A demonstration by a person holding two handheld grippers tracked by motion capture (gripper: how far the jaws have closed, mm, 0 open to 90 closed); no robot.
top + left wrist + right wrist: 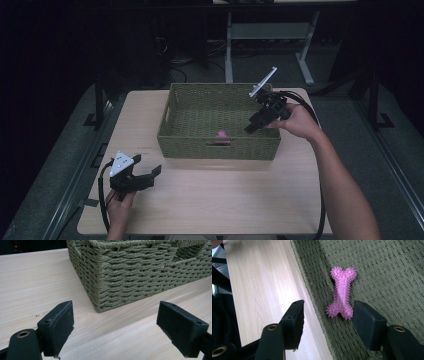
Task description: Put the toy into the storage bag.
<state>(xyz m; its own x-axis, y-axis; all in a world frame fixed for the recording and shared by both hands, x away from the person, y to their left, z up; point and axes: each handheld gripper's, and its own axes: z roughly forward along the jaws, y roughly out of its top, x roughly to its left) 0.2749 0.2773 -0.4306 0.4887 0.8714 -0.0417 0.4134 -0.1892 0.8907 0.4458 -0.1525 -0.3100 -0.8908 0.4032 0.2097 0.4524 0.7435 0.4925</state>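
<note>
While your right gripper (328, 322) hangs open and empty over the green basket (172, 105), the pink bone toy (341, 293) lies below it, long axis pointing away between the jaws.

A matt woven basket (387, 270) holds a nubby rubbery pink bone toy (341, 293) on a smooth wood-grain table (37, 282).

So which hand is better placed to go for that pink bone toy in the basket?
The right. Its gripper hangs open over the green woven basket, aimed at the pink spiky bone toy. The left gripper sits open on the table, outside the basket.
</note>
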